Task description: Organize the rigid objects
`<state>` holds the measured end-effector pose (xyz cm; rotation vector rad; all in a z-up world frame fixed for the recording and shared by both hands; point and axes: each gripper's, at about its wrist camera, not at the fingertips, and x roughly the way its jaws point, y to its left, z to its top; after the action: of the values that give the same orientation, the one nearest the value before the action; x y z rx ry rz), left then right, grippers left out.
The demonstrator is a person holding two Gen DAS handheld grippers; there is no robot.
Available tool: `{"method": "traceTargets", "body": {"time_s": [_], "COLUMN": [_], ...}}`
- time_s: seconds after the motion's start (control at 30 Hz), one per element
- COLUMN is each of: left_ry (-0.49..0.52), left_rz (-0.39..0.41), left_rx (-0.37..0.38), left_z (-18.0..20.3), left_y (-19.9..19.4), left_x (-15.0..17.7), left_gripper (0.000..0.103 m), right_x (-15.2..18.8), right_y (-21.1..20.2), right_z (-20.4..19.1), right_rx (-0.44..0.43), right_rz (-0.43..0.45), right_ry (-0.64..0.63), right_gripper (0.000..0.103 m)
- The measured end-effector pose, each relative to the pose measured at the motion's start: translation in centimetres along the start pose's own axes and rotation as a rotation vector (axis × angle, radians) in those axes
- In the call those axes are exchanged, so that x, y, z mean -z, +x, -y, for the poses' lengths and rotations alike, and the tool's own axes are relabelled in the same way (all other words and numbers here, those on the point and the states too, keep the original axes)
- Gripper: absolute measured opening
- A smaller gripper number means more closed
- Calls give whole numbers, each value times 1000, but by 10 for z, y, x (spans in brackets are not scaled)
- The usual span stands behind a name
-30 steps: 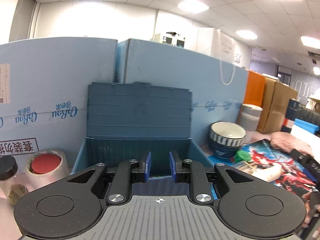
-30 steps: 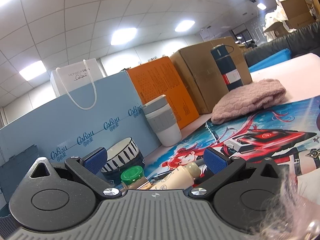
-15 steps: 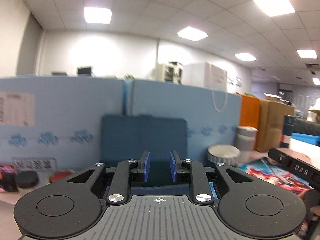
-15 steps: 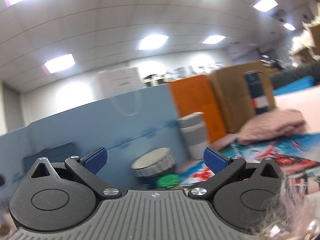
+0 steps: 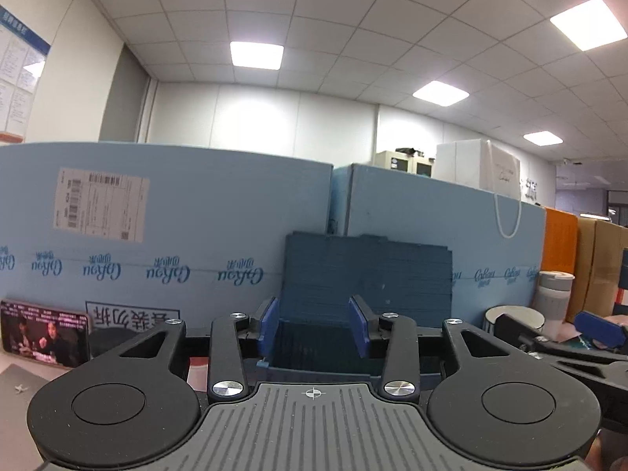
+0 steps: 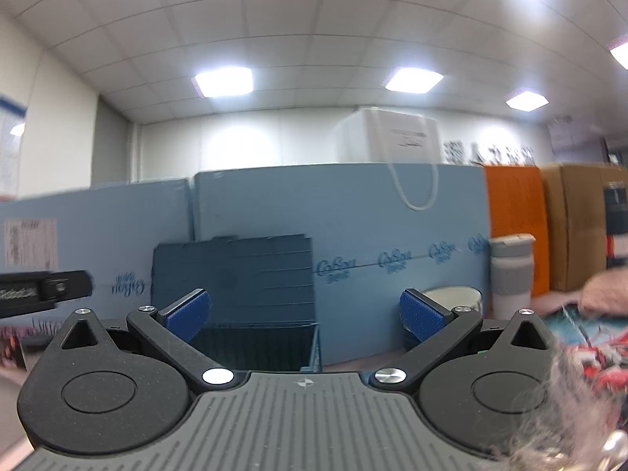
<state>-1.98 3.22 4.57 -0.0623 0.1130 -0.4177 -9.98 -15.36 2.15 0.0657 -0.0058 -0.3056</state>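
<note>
A dark blue storage box (image 5: 369, 274) with its lid raised stands against the light blue foam wall; it also shows in the right wrist view (image 6: 243, 274). My left gripper (image 5: 314, 327) is open and empty, held level in front of the box. My right gripper (image 6: 304, 316) is wide open and empty, to the right of the box. A striped bowl (image 5: 514, 316) and a grey-banded white cup (image 5: 553, 298) stand to the right of the box; both show in the right wrist view, the bowl (image 6: 455, 296) and the cup (image 6: 510, 271).
Light blue foam boards (image 5: 157, 235) wall off the back. An orange box (image 6: 514, 216) and a cardboard box (image 6: 577, 227) stand at the right. A printed card (image 5: 43, 333) leans at the left. A pink knitted cloth (image 6: 604, 290) lies on a printed mat (image 6: 588, 337).
Both grippers have pulled back and tilted up, so the box looks smaller and more ceiling shows. The left gripper's jaws have opened wider. The right gripper has swung left toward the box.
</note>
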Motion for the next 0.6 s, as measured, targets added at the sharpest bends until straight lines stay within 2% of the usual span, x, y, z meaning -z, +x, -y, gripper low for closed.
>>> {"method": "traceTargets", "body": {"time_s": [0.07, 0.1, 0.17, 0.27, 0.33, 0.37, 0.4, 0.53, 0.6], "left_ry": [-8, -22, -45, -28, -23, -24, -27, 14, 36], "left_rz": [0, 1, 2, 5, 15, 23, 41, 139, 193], "left_rx": [2, 6, 2, -24, -46, -62, -81, -141, -196], "left_z": [2, 3, 6, 11, 12, 12, 12, 14, 15], "left_y": [6, 8, 14, 23, 26, 27, 27, 25, 24], "left_x": [6, 8, 13, 20, 24, 26, 28, 34, 37], "left_gripper": [45, 53, 62, 64, 72, 82, 88, 97, 103], "right_x": [3, 3, 5, 8, 12, 14, 17, 26, 27], "right_y": [1, 3, 5, 13, 17, 20, 22, 30, 34], "right_z": [6, 10, 16, 19, 19, 18, 17, 7, 5], "right_rx": [0, -2, -10, -24, -29, -33, -39, -66, -79], "right_rz": [8, 3, 2, 23, 52, 65, 79, 126, 111], "right_ry": [10, 19, 35, 4, -8, -12, -16, -57, -51], "right_gripper": [103, 103, 103, 103, 103, 103, 103, 103, 103]}}
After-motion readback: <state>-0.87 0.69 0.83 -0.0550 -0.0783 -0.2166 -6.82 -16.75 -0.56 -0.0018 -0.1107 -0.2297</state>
